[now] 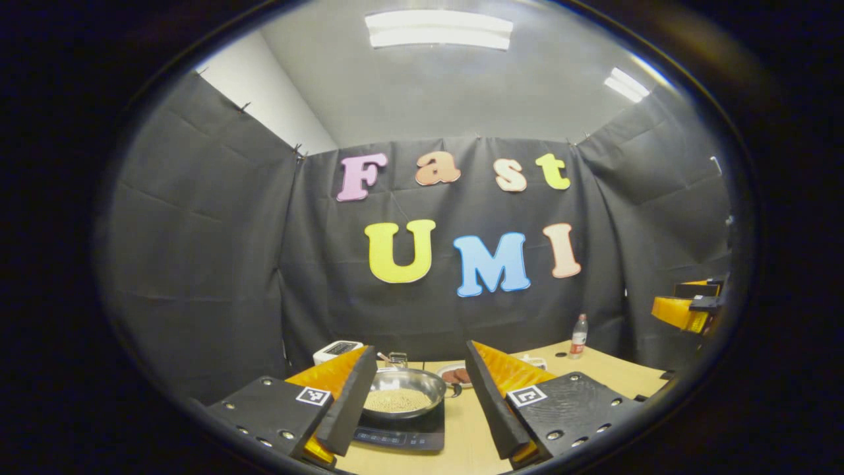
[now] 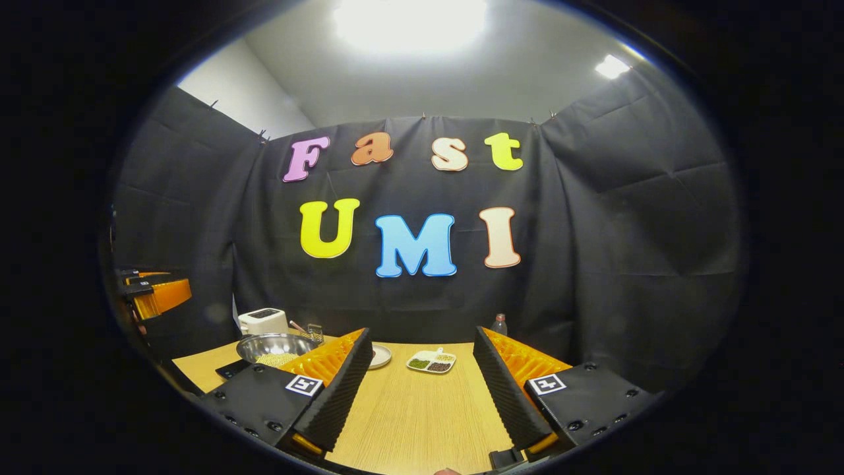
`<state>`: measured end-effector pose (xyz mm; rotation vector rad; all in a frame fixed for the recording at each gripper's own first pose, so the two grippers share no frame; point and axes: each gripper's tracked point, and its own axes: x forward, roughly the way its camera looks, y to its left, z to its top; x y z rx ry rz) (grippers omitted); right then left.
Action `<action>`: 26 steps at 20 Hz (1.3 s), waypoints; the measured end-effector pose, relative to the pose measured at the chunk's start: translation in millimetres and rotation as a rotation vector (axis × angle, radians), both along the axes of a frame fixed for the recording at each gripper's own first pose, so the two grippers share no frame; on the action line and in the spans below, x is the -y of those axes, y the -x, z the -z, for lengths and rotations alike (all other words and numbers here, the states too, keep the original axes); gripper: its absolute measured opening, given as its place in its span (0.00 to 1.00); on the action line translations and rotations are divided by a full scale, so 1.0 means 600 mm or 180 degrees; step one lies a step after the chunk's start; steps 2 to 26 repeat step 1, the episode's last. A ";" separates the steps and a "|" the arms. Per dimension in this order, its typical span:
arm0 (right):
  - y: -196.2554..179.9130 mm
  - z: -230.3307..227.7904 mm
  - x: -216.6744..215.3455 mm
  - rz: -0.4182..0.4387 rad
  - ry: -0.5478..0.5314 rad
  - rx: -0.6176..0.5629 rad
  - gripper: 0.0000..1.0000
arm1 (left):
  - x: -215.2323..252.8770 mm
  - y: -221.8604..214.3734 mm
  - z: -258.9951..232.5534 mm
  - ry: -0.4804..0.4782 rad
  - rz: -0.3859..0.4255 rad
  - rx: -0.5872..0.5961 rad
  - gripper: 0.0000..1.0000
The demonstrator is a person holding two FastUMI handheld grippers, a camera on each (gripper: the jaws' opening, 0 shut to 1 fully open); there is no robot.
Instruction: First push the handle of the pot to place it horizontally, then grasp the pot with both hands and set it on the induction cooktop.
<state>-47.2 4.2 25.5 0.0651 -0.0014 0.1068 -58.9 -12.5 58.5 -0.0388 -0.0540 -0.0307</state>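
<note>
Left gripper (image 1: 414, 404): jaws wide apart, holding nothing, raised over the wooden table (image 1: 620, 373). Between its ribbed fingers the shiny steel pot (image 1: 402, 393), filled with pale grains, sits on the flat black induction cooktop (image 1: 402, 435).

Right gripper (image 2: 417, 392): jaws likewise spread and unloaded. Beyond them lies a white divided dish (image 2: 432, 361); the pot (image 2: 273, 346) stands far left.

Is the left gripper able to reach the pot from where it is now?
Probably yes. In the left gripper view the left gripper is open and the pot sits on the cooktop straight ahead between its fingers, with nothing standing between them.
</note>
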 end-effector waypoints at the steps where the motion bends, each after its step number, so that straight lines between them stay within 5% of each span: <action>1: 0.001 -0.003 -0.001 0.0004 -0.0008 0.0009 0.97 | 0.000 0.002 0.000 0.0012 0.0005 0.0006 0.81; 26: 0.001 -0.003 -0.001 0.0004 -0.0008 0.0009 0.97 | 0.000 0.002 0.000 0.0012 0.0005 0.0006 0.81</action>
